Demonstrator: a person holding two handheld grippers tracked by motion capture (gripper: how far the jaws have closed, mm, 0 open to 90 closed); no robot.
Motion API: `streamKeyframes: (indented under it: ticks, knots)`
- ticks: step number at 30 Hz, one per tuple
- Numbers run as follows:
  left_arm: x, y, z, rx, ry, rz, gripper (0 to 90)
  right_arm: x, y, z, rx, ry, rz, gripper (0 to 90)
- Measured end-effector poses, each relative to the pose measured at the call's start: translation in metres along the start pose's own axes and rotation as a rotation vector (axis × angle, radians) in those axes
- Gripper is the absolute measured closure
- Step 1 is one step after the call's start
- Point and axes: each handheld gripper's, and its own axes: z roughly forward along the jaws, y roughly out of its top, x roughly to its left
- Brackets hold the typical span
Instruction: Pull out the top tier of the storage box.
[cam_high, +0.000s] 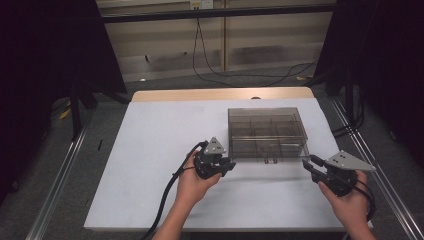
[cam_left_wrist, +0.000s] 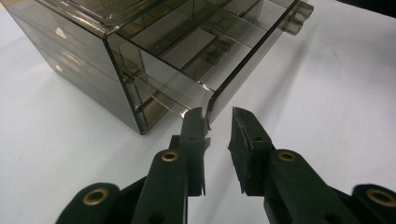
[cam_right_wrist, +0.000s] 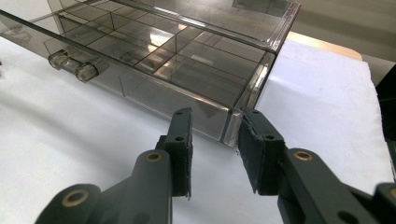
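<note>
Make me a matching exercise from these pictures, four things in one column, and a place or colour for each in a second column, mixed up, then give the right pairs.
1. storage box
2. table cover
3. left gripper
4. right gripper

A. white
B. at the drawer's right front corner
C. smoky see-through
D. at the drawer's left front corner

Pairs: 1-C, 2-A, 3-D, 4-B

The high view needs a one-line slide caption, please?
Two hand-held grippers, left and right, flank a smoky drawer box.
</note>
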Motion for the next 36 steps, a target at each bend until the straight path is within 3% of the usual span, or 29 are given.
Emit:
streamKeyframes:
  ticks: [36]
  knots:
    - [-0.0049,-0.0027,-0.0025,0.005,-0.008,0.001,74.2,0.0023,-0.0039,-0.0058,-0.003,0.021,0.008,63.3]
